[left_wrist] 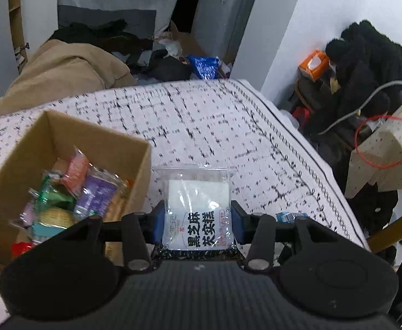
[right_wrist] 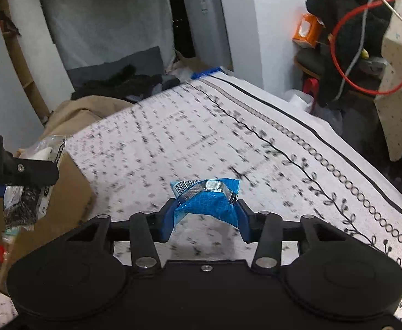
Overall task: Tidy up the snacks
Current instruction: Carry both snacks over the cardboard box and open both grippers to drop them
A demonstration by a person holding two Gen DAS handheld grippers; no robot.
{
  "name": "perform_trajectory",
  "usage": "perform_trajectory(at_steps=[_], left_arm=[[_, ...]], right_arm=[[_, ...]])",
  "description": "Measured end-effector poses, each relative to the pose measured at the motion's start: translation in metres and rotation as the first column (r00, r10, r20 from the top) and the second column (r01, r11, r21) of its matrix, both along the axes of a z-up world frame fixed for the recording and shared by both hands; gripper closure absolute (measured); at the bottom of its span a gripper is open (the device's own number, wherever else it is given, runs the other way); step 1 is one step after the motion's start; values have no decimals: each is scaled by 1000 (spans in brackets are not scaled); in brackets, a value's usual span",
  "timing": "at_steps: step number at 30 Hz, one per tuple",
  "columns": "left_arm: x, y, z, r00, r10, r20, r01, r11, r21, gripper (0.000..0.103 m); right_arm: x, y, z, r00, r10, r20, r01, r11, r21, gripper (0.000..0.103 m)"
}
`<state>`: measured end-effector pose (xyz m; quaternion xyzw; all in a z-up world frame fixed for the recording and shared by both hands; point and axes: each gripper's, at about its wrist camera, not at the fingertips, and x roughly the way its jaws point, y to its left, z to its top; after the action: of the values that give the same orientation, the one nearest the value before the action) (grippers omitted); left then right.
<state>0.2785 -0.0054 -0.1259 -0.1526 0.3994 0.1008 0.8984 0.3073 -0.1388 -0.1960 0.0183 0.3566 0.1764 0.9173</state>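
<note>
**Ana:** Left wrist view first: what's nearest?

**Me:** My left gripper (left_wrist: pixel 198 216) is clamped on a clear packet with black characters (left_wrist: pixel 199 206), raised just beside the cardboard box (left_wrist: pixel 143 165). That box holds mixed wrapped snacks (left_wrist: pixel 91 189), which only this camera sees inside.

**Ana:** And the other camera?

**Me:** My right gripper (right_wrist: pixel 205 214) pinches a crumpled blue foil packet (right_wrist: pixel 207 202), lifted above the patterned bedspread (right_wrist: pixel 283 143). Its jaws have squeezed in on the wrapper. At far left it catches my left gripper side-on with the clear packet, by the box's outer wall. Beyond both, an orange tissue pack (right_wrist: pixel 306 31) sits by black clothing (right_wrist: pixel 338 13).
</note>
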Motion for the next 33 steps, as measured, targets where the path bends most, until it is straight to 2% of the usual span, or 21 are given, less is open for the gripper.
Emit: perform_trajectory(at_steps=[14, 25, 33], left_arm=[[-35, 43, 60, 990, 125, 63, -128, 991, 46, 56], [-59, 78, 76, 974, 219, 53, -222, 973, 68, 56], [-66, 101, 75, 962, 272, 33, -273, 960, 59, 56]], right_arm=[[-22, 25, 42, 994, 74, 78, -82, 991, 105, 59], [-38, 45, 61, 983, 130, 127, -151, 973, 175, 59], [-45, 64, 58, 978, 170, 124, -191, 965, 182, 59]])
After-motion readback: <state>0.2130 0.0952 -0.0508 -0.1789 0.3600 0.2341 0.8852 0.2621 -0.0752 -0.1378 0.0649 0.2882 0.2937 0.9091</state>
